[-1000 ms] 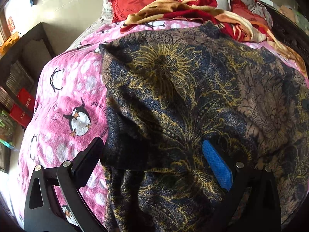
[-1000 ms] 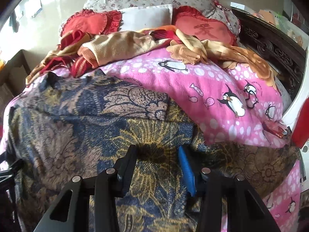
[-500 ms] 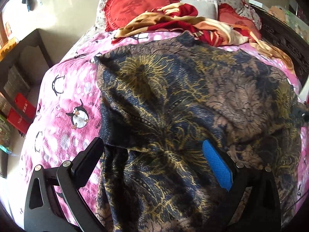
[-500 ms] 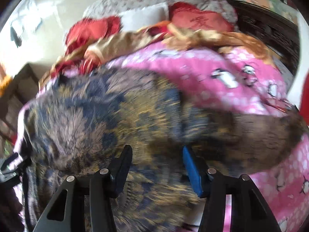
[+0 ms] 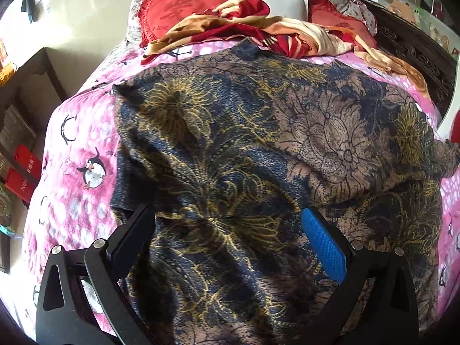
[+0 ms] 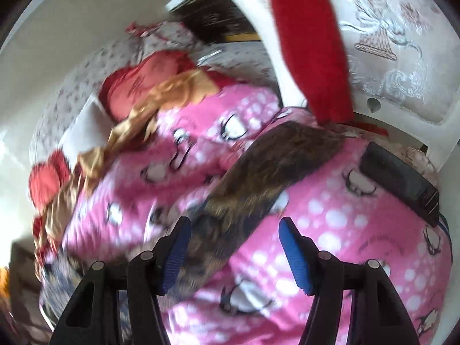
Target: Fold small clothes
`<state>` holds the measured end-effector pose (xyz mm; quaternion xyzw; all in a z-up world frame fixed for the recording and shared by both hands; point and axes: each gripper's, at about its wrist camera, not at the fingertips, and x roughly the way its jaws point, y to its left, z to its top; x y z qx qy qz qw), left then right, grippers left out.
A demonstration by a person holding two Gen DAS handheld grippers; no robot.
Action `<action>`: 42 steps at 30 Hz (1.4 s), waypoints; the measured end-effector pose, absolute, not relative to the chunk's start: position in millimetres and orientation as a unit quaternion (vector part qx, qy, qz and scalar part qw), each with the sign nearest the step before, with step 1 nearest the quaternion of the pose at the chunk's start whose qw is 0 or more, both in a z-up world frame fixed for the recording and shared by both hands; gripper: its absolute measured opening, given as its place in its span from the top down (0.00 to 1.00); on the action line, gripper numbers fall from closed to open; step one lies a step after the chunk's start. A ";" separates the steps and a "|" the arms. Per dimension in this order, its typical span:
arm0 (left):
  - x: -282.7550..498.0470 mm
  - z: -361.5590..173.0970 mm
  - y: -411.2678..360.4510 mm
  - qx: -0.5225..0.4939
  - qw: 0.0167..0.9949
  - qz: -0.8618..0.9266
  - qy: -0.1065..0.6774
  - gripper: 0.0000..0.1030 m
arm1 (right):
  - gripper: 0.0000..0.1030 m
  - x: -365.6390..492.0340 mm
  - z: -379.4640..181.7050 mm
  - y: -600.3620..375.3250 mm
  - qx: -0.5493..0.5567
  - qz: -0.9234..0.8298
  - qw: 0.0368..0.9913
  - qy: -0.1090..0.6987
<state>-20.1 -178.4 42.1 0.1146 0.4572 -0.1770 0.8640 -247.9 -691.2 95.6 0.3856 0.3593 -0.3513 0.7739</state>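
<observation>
Over the pink penguin-print fleece blanket [image 6: 330, 224], right gripper [image 6: 233, 247] swings off, jaws just opening, empty.
Dark blue-gold floral garment [image 5: 244, 149] lies spread at twelve o'clock of the wide, empty left gripper [image 5: 227, 235]; next fold awaits.

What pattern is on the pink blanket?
Penguins and white dots on the blanket; clearest in the left wrist view.

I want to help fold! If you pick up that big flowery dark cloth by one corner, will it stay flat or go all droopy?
Probably droopy. The flowery cloth already lies in soft wrinkles over the pink penguin blanket, so it looks thin and floppy. It likely feels light, and may drag along the fuzzy blanket rather than slide easily.
</observation>
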 end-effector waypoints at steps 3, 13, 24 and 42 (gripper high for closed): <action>-21.2 41.4 -182.0 0.122 0.863 -0.177 0.458 0.00 | 0.40 -243.3 81.0 -712.2 0.433 -0.352 0.748 0.358; -14.4 41.3 -171.4 0.121 0.865 -0.165 0.459 0.00 | 0.40 -266.6 74.2 -700.6 0.442 -0.362 0.750 0.333; -21.1 37.6 -181.6 0.139 0.859 -0.171 0.462 0.00 | 0.86 -248.4 42.7 -719.9 0.500 -0.287 0.759 0.303; -6.0 69.3 -124.1 0.046 0.883 -0.151 0.442 0.00 | 0.96 -156.4 249.6 -488.5 0.118 -0.169 0.934 0.293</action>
